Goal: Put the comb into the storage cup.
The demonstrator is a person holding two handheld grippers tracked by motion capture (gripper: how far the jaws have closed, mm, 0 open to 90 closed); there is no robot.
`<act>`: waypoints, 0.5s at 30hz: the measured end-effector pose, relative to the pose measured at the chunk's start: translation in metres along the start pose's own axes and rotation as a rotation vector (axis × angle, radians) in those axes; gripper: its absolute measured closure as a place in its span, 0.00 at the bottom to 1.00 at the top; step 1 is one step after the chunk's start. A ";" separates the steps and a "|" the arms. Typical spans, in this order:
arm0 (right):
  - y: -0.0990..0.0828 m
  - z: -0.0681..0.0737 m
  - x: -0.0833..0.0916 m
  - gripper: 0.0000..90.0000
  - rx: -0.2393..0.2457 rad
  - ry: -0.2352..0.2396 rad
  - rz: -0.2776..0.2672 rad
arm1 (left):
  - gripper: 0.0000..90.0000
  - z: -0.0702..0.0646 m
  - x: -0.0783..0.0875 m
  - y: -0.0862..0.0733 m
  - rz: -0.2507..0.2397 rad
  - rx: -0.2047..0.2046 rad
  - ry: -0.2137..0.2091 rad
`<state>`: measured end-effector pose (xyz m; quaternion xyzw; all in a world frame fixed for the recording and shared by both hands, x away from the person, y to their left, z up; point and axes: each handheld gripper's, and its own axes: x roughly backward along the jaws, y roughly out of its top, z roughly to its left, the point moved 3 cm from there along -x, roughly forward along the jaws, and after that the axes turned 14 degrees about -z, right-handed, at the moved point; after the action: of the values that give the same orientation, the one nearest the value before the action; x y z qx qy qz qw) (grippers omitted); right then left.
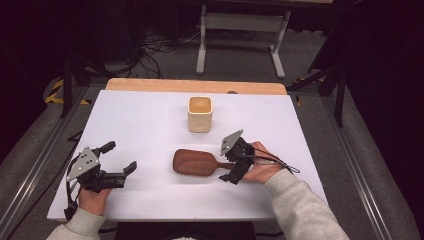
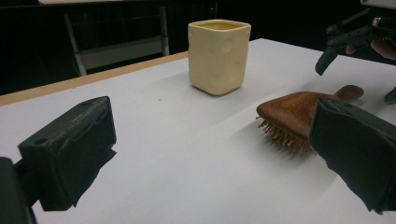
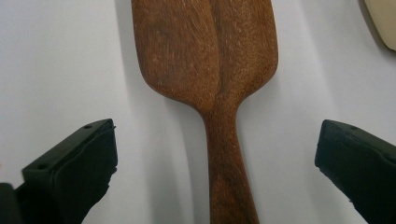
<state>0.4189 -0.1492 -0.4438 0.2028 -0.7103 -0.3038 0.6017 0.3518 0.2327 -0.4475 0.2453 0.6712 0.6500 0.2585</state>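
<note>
Looking along your right gripper (image 3: 217,163), you see its jaws wide apart around the handle of the wooden hairbrush (image 3: 210,70), not pressing it; the brush lies bristles down on the white table (image 1: 140,125), before the cream cup (image 1: 200,114). It looks stiff, light, smooth; grip the narrow handle firmly; your left gripper (image 1: 121,157) rests open, well apart.

A lab or recording room is suggested rather than a home. A white board (image 1: 150,125) is laid over a wooden tabletop (image 1: 195,86) as a bare work surface, and it is flanked by metal rails (image 1: 35,170) set along grey carpet. Loose cables (image 1: 155,50) are bundled on the floor behind, near a white metal stand (image 1: 240,30). Yellow-and-black hazard tape (image 1: 56,92) is stuck beside a black tripod leg (image 1: 67,85). The surroundings are kept dark.
</note>
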 end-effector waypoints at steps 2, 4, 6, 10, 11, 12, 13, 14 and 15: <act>0.002 -0.003 -0.003 0.00 0.008 -0.005 0.005 | 0.02 0.000 0.000 0.000 -0.001 -0.001 0.000; 0.004 -0.005 -0.006 0.00 0.015 -0.004 0.013 | 0.02 0.000 0.000 0.000 -0.003 0.001 0.002; 0.005 -0.006 -0.008 0.00 0.011 -0.007 0.020 | 0.02 0.001 0.001 0.000 -0.003 0.001 0.002; 0.003 -0.009 -0.013 0.02 0.016 -0.001 0.037 | 0.02 0.001 0.001 0.000 -0.004 0.000 0.003; 0.003 -0.010 -0.014 0.03 0.011 0.007 0.046 | 0.02 0.000 0.001 0.000 -0.004 -0.001 0.004; 0.002 -0.010 -0.015 0.04 0.002 0.010 0.051 | 0.02 0.000 0.001 0.000 -0.006 -0.002 0.005; 0.001 -0.012 -0.017 0.06 -0.002 0.011 0.062 | 0.02 0.000 0.001 0.000 -0.006 -0.002 0.004; 0.001 -0.012 -0.018 0.06 -0.006 0.015 0.067 | 0.02 0.000 0.001 0.000 -0.004 -0.003 0.003; 0.001 -0.012 -0.020 0.08 -0.010 0.017 0.074 | 0.02 0.000 0.001 0.000 -0.005 -0.002 0.003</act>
<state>0.4344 -0.1382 -0.4567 0.1761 -0.7107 -0.2830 0.6196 0.3516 0.2333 -0.4474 0.2423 0.6715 0.6505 0.2592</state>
